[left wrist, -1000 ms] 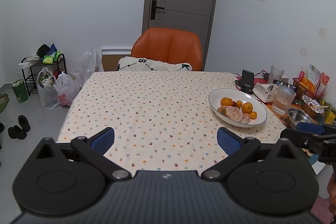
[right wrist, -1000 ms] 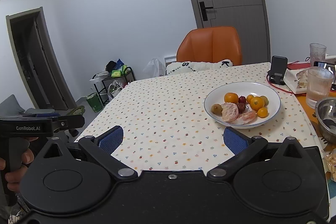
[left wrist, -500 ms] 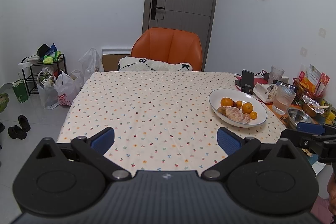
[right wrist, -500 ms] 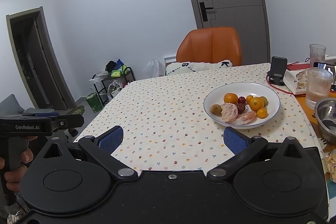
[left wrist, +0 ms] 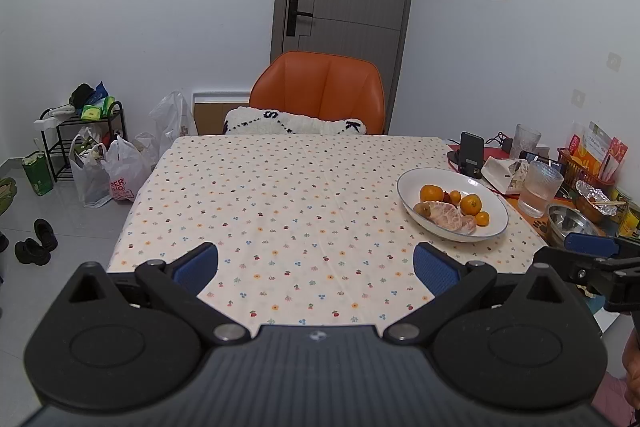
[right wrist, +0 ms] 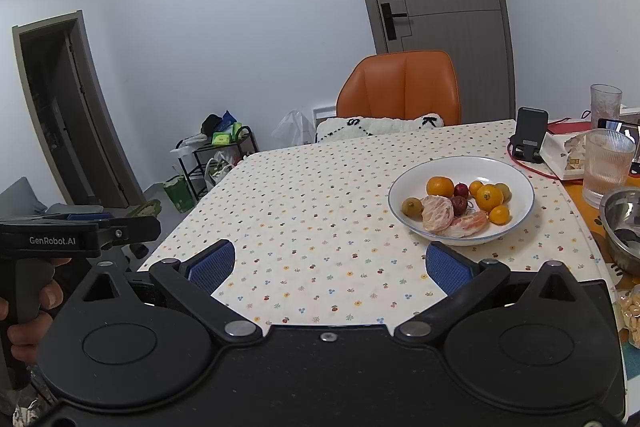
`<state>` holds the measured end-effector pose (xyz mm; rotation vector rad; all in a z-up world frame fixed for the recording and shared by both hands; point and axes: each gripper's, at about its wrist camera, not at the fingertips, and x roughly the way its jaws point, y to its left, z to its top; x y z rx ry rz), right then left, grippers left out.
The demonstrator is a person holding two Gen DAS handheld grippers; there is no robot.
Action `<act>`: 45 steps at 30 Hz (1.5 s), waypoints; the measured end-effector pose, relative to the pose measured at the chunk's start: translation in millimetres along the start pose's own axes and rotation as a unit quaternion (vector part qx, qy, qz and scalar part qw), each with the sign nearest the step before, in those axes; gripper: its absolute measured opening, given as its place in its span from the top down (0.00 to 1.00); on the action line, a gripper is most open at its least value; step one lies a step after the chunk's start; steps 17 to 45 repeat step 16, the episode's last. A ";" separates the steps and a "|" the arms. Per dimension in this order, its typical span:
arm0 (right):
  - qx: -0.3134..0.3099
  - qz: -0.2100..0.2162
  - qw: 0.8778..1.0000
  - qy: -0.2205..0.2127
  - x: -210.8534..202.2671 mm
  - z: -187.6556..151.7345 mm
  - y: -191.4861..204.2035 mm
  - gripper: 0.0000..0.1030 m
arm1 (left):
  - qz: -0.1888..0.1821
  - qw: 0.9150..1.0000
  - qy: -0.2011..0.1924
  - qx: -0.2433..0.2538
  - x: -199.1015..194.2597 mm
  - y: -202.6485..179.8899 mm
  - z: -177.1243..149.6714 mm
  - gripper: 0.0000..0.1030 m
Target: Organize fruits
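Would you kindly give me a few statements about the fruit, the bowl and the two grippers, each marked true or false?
1. All the fruit lies in the white bowl. True.
2. The left gripper holds an orange. False: it is open and empty.
3. A peeled citrus lies in the bowl. True.
4. The right gripper is shut. False: its fingers are spread wide.
5. The ribbed glass stands inside the bowl. False: it stands beside it on the table.
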<state>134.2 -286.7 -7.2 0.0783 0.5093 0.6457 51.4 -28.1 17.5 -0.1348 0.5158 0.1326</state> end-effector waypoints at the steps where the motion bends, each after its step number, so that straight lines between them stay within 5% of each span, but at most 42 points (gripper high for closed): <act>1: 0.000 0.000 1.000 0.000 0.0 -0.3 0.0 0.00 | 0.000 1.000 0.000 0.000 0.0 0.1 0.1 0.00; 45: 0.000 -0.004 1.000 0.004 2.5 -2.2 -1.9 0.00 | -0.003 1.000 0.000 0.005 0.8 -3.8 -3.5 0.00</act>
